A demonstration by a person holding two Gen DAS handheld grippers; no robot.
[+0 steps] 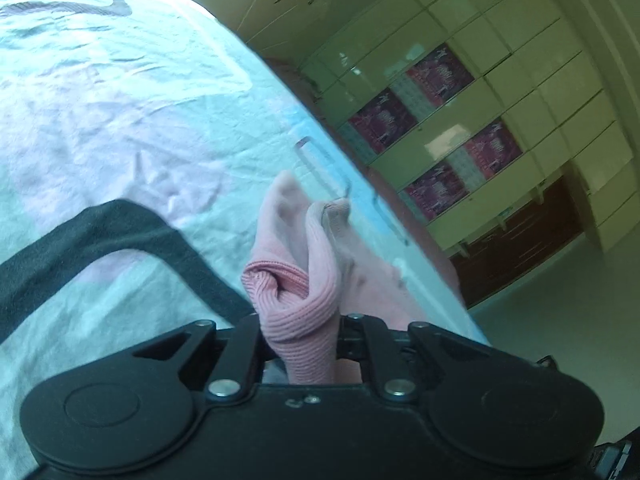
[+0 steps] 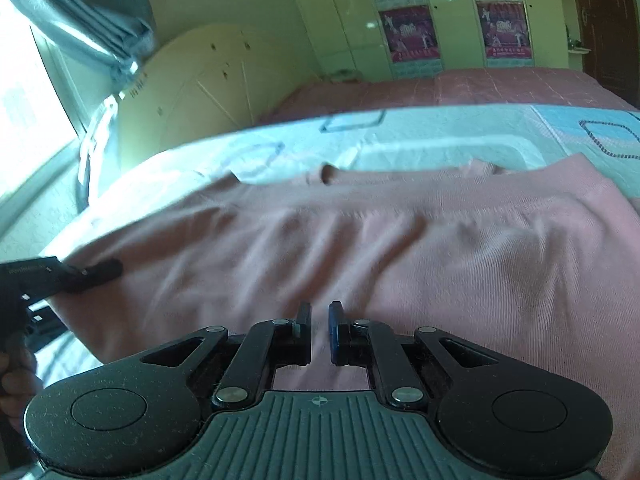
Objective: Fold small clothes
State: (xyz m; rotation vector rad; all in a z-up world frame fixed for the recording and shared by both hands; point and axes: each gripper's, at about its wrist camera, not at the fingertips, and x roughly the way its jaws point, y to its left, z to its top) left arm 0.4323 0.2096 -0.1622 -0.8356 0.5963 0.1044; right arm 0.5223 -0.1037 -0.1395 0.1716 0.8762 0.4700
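Black left tool [image 1: 300,320] pinching ribbed pink knit garment [image 1: 296,300]; right tool [image 2: 320,334] pinching same knit on bedsheet [image 2: 400,148].

Curtain [image 2: 92,12], wardrobe [image 2: 360,20] — 4 posters [image 2: 408,34] (pinkish).

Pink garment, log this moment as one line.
left gripper: shut on pink garment ribbed edge | right gripper: shut over garment, grip unclear | surface: bed sheet

Ribbed pink knit garment [image 1: 298,300], glossy cabinets [image 1: 500,92]
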